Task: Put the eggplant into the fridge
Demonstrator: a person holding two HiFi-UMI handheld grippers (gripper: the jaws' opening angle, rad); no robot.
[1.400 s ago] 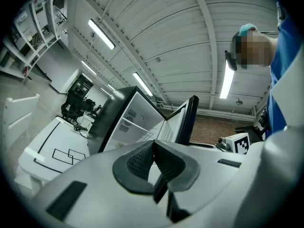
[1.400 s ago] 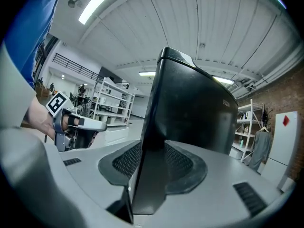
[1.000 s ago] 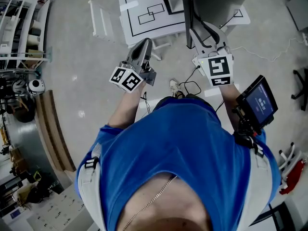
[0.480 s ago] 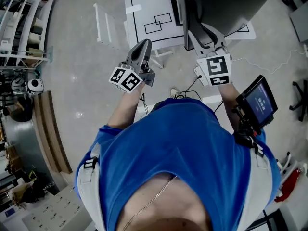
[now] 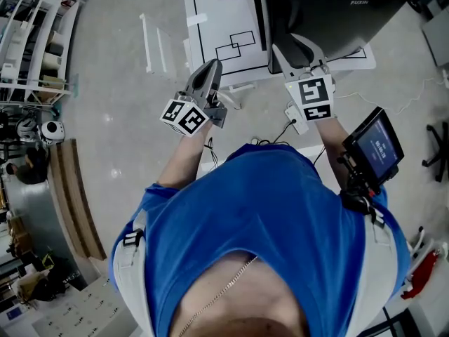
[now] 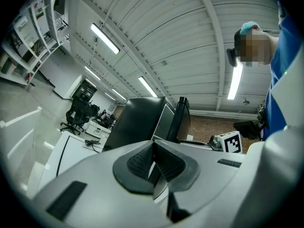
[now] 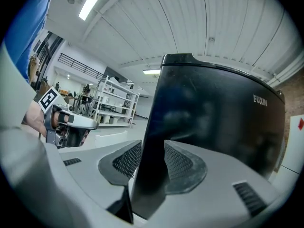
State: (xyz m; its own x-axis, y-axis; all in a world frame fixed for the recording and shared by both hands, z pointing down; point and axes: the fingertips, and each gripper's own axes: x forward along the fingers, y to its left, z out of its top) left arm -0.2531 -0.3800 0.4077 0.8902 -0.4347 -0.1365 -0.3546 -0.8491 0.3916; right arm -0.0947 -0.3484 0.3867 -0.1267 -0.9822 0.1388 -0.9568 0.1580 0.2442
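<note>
No eggplant shows in any view. The black fridge (image 5: 337, 12) stands on a white table (image 5: 217, 20) ahead of me. Its door is ajar, and the door's free edge (image 5: 272, 34) shows as a thin black bar. My right gripper (image 5: 298, 48) is shut on that edge. In the right gripper view the dark edge (image 7: 147, 175) fills the gap between the pads, with the fridge's lettered front (image 7: 213, 118) to its right. My left gripper (image 5: 209, 69) hangs in the air left of the fridge, shut and empty, its pads (image 6: 142, 160) pressed together.
The white table's top bears black line drawings. A white shelf rack (image 5: 35, 41) stands at far left, with wooden planks (image 5: 70, 188) below it. A cable and white plug (image 5: 295, 118) lie on the floor. A small screen (image 5: 375, 149) sits by my right forearm. Office chairs (image 6: 78, 115) stand far off.
In the head view the fridge and white table have slid lower and nearer. Both grippers sit slightly higher. The shoe by my feet has gone out of sight. Neither gripper's jaws changed.
</note>
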